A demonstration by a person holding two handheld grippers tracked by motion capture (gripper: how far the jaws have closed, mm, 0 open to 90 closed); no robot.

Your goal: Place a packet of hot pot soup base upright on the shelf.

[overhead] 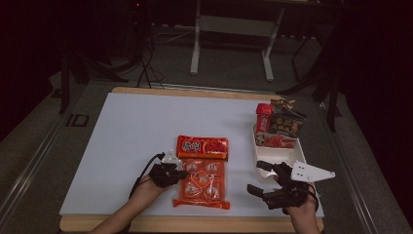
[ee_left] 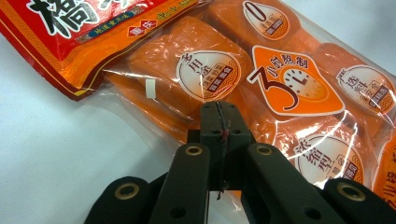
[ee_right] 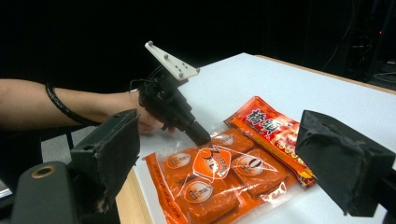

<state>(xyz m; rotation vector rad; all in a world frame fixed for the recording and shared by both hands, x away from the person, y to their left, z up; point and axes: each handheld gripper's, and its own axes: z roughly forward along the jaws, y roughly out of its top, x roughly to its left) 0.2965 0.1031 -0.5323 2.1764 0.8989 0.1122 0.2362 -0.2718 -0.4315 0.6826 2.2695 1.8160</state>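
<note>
Left gripper low over the white table, jaws pressed together with nothing between them, tips at the left edge of the orange packet of wrapped blocks; from its own view the tips rest on or just above the clear wrapper, contact not certain. Packet lies flat near the table's front edge, its far end tucked against a red bag with white lettering. Right gripper well apart to the right, jaws spread wide, empty, just in front of a white tray holding a red can and a dark carton.
</note>
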